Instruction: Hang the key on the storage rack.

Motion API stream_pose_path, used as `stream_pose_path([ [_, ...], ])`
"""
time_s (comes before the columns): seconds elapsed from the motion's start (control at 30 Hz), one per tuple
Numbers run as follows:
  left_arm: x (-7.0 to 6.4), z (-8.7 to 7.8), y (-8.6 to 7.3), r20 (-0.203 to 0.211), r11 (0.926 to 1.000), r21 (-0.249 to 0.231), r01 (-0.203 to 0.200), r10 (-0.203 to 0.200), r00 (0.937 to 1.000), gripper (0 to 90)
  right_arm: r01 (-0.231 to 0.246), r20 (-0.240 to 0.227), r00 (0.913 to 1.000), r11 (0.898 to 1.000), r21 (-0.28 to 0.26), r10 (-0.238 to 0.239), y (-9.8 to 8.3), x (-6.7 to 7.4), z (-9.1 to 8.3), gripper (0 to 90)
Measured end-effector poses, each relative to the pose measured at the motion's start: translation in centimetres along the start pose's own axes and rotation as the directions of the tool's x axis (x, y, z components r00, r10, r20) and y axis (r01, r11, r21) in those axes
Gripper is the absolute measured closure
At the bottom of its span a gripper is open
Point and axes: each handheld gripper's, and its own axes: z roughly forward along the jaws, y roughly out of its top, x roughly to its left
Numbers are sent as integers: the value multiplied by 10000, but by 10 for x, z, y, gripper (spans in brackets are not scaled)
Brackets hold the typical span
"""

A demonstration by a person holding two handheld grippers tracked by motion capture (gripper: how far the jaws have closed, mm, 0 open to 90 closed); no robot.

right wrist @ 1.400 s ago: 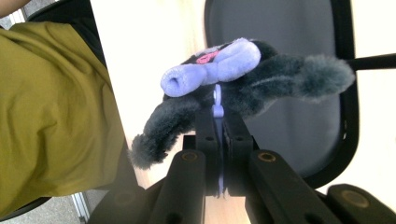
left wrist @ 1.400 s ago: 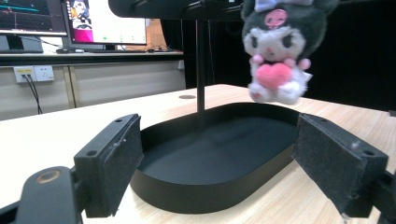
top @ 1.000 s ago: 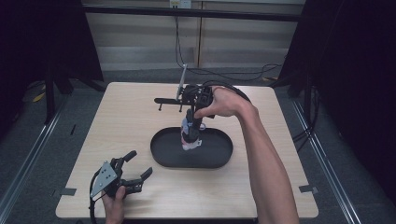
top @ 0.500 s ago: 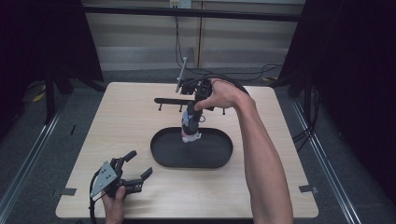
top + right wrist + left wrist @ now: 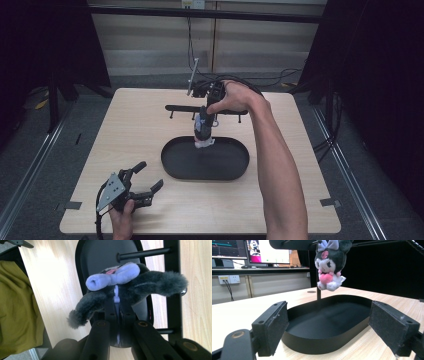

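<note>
The right tool (image 5: 204, 131) is closed tight on the white loop at the head of the plush toy (image 5: 329, 263), which is held hanging above the far end of the black oval tray (image 5: 172, 162). The left tool (image 5: 142, 182) is held wide open and empty, low over the worktop (image 5: 135, 130), just beside the tray's near left rim.
</note>
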Motion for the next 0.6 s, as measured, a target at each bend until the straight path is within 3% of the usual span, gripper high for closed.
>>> stream_pose_path([
  [0.47,0,0,0,27,10000,-2,12,-12,10000,156,-75,57,10000,9999,-81,75,-3,-10,3,873],
  [0.6,0,0,0,27,10000,0,11,-11,10000,156,-99,256,9996,9999,-75,101,-2,-12,3,872],
])
